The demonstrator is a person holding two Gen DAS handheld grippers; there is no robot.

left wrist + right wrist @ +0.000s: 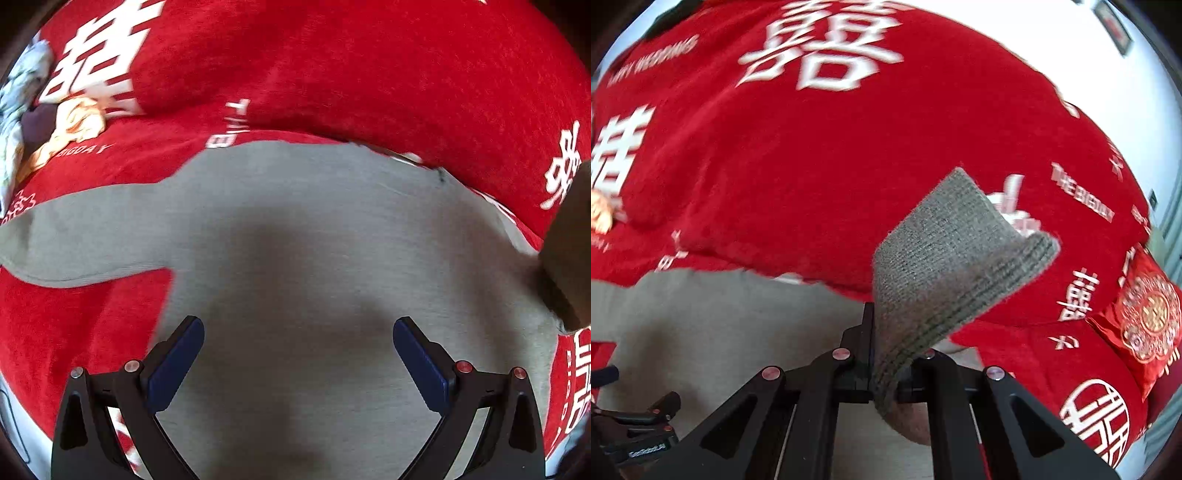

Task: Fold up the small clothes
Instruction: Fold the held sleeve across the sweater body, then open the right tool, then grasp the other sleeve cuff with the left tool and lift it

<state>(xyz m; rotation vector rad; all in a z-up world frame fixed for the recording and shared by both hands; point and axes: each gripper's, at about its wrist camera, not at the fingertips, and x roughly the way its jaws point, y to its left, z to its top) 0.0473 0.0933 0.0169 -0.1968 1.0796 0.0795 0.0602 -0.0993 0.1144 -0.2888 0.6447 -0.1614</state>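
A red blanket [369, 74] with white characters and lettering fills most of both views. At nine to ten o'clock in the left wrist view a pale crumpled cloth [18, 110] lies at its edge. In the right wrist view a red embroidered pouch [1145, 317] lies at three to four o'clock, with a framed picture [1113, 26] on the wall at one o'clock.

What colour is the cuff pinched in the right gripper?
Grey, ribbed knit. The cuff shows best in the right wrist view, clamped in the right gripper.

Both wrist cameras are looking forward, close over the grey garment [314, 240] and red blanket [812, 166], which both views are sharing.
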